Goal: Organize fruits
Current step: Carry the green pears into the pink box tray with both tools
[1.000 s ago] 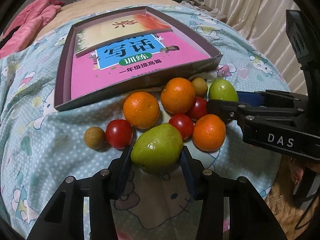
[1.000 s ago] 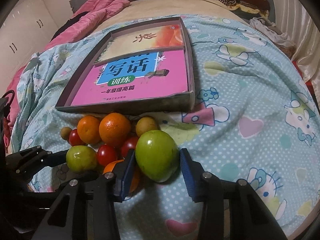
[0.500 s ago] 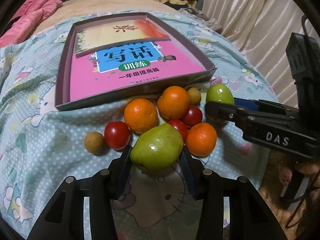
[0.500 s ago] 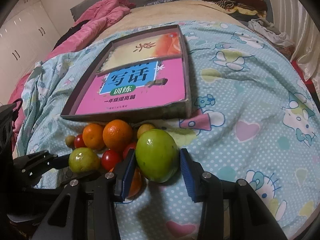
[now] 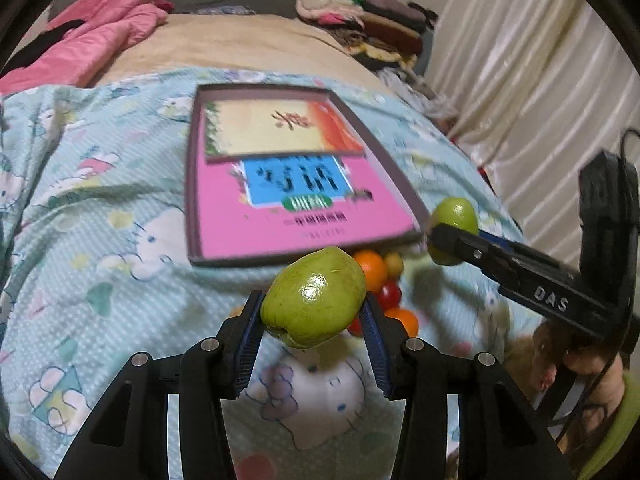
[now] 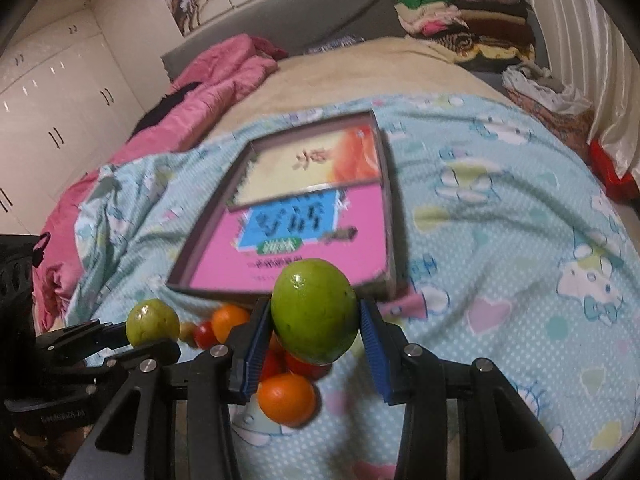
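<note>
Each tool held one green fruit above the bed: the left tool (image 5: 313,316) was closed on a pear (image 5: 314,298), the right tool (image 6: 313,322) on a guava (image 6: 315,310). Smooth round fruit could slip and roll off the soft bed. The tray (image 5: 193,184) contained only books (image 5: 298,204); no fruit yet.

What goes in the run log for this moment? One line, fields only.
left tool: shut on green pear, lifted | right tool: shut on green fruit, lifted | tray: no fruit inside
</note>
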{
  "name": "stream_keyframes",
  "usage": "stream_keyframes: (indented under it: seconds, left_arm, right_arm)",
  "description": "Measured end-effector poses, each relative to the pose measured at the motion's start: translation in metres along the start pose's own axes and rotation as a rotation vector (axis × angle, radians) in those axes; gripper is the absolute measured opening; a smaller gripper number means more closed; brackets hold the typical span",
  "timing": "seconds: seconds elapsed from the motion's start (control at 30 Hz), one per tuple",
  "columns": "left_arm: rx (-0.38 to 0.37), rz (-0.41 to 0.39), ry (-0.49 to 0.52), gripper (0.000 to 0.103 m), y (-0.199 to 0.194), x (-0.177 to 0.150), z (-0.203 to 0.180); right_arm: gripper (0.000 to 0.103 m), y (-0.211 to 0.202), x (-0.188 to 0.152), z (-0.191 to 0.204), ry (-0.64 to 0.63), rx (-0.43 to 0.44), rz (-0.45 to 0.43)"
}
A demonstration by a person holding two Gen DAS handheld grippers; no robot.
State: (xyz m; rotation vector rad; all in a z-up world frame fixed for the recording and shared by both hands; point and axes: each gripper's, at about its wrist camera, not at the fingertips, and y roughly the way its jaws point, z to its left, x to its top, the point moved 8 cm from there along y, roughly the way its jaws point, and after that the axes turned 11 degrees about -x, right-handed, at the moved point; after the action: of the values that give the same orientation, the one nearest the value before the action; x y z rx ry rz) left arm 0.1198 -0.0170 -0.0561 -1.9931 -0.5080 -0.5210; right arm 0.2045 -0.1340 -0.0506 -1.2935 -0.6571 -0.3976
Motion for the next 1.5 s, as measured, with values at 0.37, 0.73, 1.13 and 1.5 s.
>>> stream_keyframes:
  seconds: [0.37,0.73,1.13,1.5]
  left_arm:
    - [0.080,-0.051,-0.064,0.049,0.018,0.038,0.033]
    - [0.161,-0.028,-0.027,0.049,0.048,0.045,0.045]
    - [0.211,-0.007,0.004,0.049,0.059,0.041,0.053]
    - [0.219,0.002,0.012,0.049,0.063,0.039,0.055]
  right_arm:
    - [0.044,0.015,0.027,0.003,-0.032,-0.031,-0.043]
    - [0.044,0.044,0.025,-0.002,-0.073,-0.075,-0.018]
    - [0.044,0.062,0.024,-0.001,-0.143,-0.149,-0.005]
    - [0.044,0.068,0.018,0.004,-0.203,-0.179,-0.013]
